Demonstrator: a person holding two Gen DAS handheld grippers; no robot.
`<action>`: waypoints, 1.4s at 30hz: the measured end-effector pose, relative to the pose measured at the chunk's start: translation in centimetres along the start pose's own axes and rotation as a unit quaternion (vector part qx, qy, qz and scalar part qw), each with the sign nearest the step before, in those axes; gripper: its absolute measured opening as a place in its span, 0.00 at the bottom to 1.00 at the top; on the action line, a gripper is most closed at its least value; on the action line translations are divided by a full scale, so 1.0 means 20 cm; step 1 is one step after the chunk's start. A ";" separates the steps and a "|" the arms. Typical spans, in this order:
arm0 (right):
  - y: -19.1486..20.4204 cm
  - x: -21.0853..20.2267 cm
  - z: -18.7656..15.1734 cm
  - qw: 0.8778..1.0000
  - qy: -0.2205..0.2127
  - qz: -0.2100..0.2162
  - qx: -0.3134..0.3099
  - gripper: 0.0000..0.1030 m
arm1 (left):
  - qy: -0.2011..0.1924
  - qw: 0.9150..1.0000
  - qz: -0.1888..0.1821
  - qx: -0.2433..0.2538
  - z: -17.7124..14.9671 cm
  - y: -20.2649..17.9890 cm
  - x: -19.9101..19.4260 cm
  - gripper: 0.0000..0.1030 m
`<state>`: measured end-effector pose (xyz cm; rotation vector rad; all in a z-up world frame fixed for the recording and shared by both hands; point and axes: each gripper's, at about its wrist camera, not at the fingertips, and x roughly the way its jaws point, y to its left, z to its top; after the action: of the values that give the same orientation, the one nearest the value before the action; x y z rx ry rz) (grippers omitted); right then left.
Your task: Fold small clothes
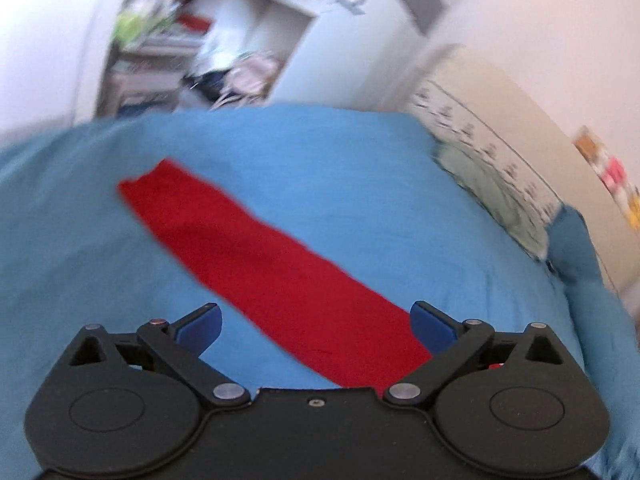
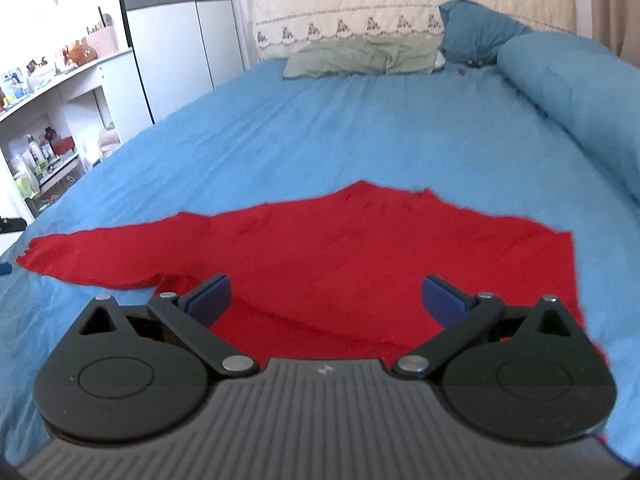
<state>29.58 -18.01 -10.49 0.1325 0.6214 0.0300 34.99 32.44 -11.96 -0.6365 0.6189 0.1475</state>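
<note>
Tools [image 1: 316, 326] [image 2: 326, 298] wide open over shirt [image 2: 360, 248]

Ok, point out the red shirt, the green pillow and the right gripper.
red shirt [image 2: 360, 248]: right wrist view, middle of its body.
green pillow [image 2: 360, 56]: right wrist view, its top face.
right gripper [image 2: 326, 300]: right wrist view, midway between open fingertips.

Bright, soft daylight with faint shadows; left wrist view motion-blurred, both bowed by fisheye at the edges.

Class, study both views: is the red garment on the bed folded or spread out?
Spread out. The red garment lies flat on the blue sheet, one sleeve stretched sideways; no fold shows.
</note>
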 end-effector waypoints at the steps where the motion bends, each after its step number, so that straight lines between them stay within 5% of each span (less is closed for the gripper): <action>1: 0.03 0.03 -0.01 1.000 0.005 -0.002 0.001 1.00 | 0.004 1.000 -0.002 -0.016 0.01 0.05 0.04 0.93; 10: 0.23 0.22 -0.10 0.999 0.029 -0.010 -0.011 1.00 | 0.005 0.999 -0.007 -0.053 0.05 0.27 0.27 0.67; 13: 0.27 0.27 -0.12 0.999 0.029 -0.010 -0.018 1.00 | -0.005 0.999 0.000 -0.054 0.09 0.31 0.32 0.50; 17: 0.31 0.32 -0.13 0.999 0.031 -0.006 -0.021 1.00 | -0.012 0.997 0.016 -0.075 0.15 0.37 0.38 0.10; 23: 0.30 0.34 -0.15 0.999 0.026 -0.004 -0.019 1.00 | -0.022 0.998 0.026 -0.049 0.20 0.29 0.34 0.05; 28: 0.20 0.30 -0.12 1.000 0.015 -0.011 0.002 1.00 | -0.052 0.999 -0.010 0.005 0.26 -0.01 0.20 0.05; 32: 0.07 0.22 -0.09 0.999 0.000 -0.035 0.009 1.00 | -0.063 0.993 -0.067 0.079 0.24 -0.43 0.09 0.04; 36: -0.12 0.11 -0.07 0.998 -0.016 -0.060 0.022 1.00 | -0.047 0.975 -0.152 0.154 0.05 -0.95 0.03 0.04; 42: -0.43 -0.06 -0.09 0.993 -0.034 -0.105 0.038 1.00 | 0.046 0.934 -0.233 0.268 -0.58 -1.57 0.06 0.05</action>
<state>27.57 -26.37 -12.37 0.1402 0.5654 -0.2006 40.09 0.44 -3.94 -0.2431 0.5505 -0.4872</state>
